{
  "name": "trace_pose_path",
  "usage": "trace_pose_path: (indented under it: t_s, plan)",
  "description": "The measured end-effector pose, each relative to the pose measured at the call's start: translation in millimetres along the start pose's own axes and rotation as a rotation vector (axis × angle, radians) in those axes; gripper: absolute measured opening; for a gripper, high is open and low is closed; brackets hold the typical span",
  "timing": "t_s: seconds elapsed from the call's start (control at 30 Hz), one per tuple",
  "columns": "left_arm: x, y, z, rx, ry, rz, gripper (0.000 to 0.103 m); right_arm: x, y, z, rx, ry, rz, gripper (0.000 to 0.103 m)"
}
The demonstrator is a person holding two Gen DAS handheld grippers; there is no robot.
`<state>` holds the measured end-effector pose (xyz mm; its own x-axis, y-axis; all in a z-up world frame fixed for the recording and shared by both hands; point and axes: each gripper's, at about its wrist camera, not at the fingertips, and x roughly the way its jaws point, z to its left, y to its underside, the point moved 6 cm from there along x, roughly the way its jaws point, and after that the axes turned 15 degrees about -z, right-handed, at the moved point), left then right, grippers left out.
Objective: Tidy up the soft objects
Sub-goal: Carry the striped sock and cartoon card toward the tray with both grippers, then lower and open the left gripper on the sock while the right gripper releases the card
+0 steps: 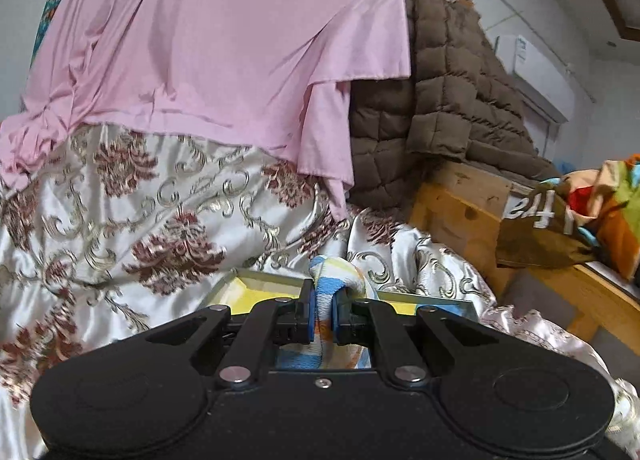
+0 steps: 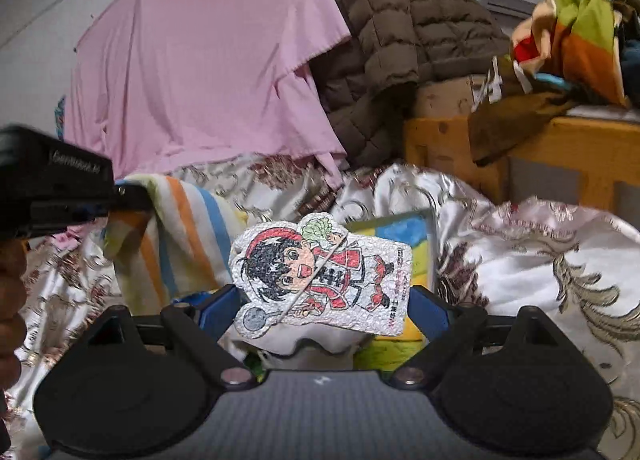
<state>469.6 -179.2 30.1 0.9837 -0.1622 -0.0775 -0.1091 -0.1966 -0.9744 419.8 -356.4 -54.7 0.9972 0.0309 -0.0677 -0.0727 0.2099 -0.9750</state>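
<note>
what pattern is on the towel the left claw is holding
Pastel stripes of orange, blue, yellow and white on the towel, clearest in the right wrist view.

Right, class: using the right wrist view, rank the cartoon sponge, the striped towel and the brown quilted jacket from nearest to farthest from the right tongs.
1. Cartoon sponge: held between the right tongs.
2. Striped towel: just beyond, to the left.
3. Brown quilted jacket: far back, upper right.

One striped towel [image 2: 180,228], one cartoon sponge [image 2: 324,276], one pink sheet [image 2: 208,72], one brown quilted coat [image 2: 400,40].
</note>
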Motion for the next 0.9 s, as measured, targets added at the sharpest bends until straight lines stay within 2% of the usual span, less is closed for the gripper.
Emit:
trace_pose_path:
  t_s: [0.1,0.3,0.53,0.9]
  plan:
    - [19,11,-3,-0.004,-0.013,0.022,0.008,9,9,-5,0.001,0.014,0.004,0.093]
    - [41,36,-6,-0.029,-0.021,0.099,0.008,20,20,-7,0.009,-0.011,0.024,0.093]
    - [46,62,-8,0.029,-0.03,0.144,0.009,24,21,-6,-0.012,-0.02,0.032,0.093]
    - [50,84,5,0.073,-0.104,0.212,0.011,33,33,6,-0.138,-0.015,0.059,0.094]
